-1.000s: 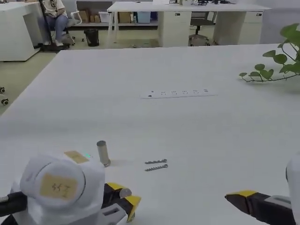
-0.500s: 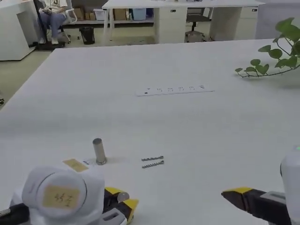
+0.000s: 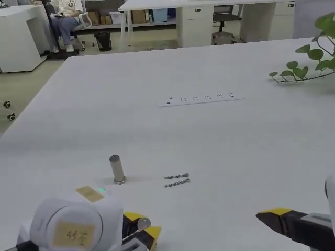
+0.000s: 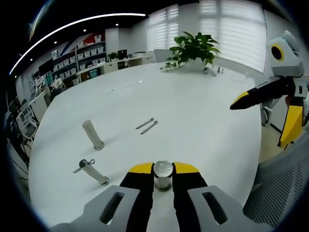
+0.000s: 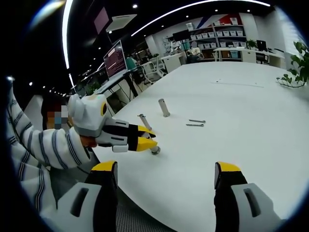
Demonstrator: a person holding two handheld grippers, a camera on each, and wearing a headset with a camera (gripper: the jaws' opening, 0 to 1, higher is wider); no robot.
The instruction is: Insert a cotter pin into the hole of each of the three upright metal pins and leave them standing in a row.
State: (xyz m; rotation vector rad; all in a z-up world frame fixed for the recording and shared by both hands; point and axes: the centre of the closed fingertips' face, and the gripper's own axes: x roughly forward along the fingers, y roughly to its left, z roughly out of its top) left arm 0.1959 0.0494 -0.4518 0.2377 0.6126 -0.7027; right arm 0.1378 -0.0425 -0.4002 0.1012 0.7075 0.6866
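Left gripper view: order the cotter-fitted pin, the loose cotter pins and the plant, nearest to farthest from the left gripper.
1. Cotter-fitted pin, close on the left of the left gripper, which grips another metal pin.
2. Loose cotter pins, ahead, in the middle distance.
3. Plant, farthest back, ahead and slightly right.

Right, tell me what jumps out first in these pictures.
The yellow-tipped left gripper is shut on a short grey metal pin near the white table's front edge. Further in stands a second grey metal pin, upright, with two thin silver cotter pins lying loose beside it. The yellow-tipped right gripper is open, holding nothing.
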